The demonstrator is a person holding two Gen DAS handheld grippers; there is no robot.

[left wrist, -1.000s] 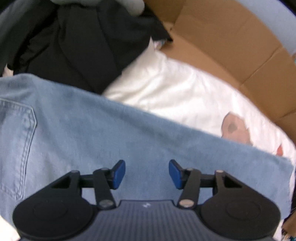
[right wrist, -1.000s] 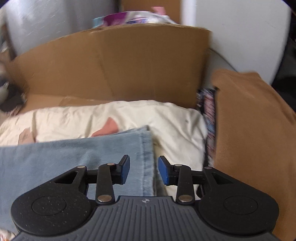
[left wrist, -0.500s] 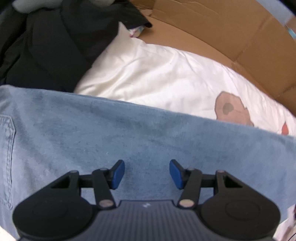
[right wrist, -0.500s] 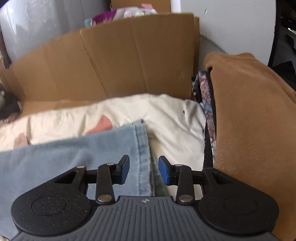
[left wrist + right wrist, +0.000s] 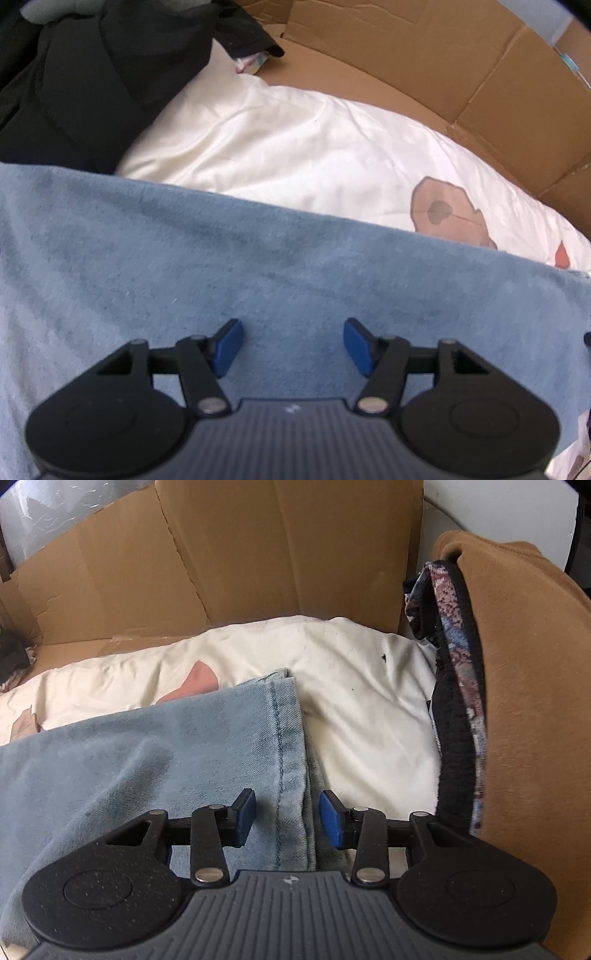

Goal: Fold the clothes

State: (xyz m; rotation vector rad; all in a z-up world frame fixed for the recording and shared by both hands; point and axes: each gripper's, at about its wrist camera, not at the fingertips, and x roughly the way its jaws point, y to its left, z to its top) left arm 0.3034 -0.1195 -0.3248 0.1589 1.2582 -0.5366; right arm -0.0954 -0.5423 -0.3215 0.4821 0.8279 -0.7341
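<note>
From the left wrist view, the left gripper [image 5: 292, 345] points steeply down over a spread of light blue jeans [image 5: 258, 280], its blue pads [image 5: 226, 346] set apart and still opening, with only flat denim showing in the gap and nothing pinched. The jeans lie across the near half of the view, their far edge running in a long line over a white sheet [image 5: 314, 147] printed with a brown flower [image 5: 447, 212] and a scrap of red at the right. A heap of black clothing [image 5: 92, 85] sits at the upper left, overlapping the sheet's corner. Flattened brown cardboard [image 5: 424, 62] stands behind the sheet — creased and folded at the right.

From the right wrist view, the right gripper [image 5: 288, 821] hovers at the hem end of the jeans [image 5: 147, 760]. Its jaws are opening too, and the stitched hem edge [image 5: 284, 768] runs straight up between the pads; the pads stand clear of the cloth on both sides as far as the angle shows, so nothing is clamped. The jeans' leg lies flat on the cream sheet [image 5: 369, 701], which carries a pink-brown print [image 5: 201, 681] just beyond the denim. To the right stands a tan brown garment [image 5: 524, 720], draped over something — with a dark patterned knit cloth [image 5: 458, 672] tucked along its inner edge. The cardboard wall [image 5: 240, 561] rises behind, and a pale wall shows above it.
</note>
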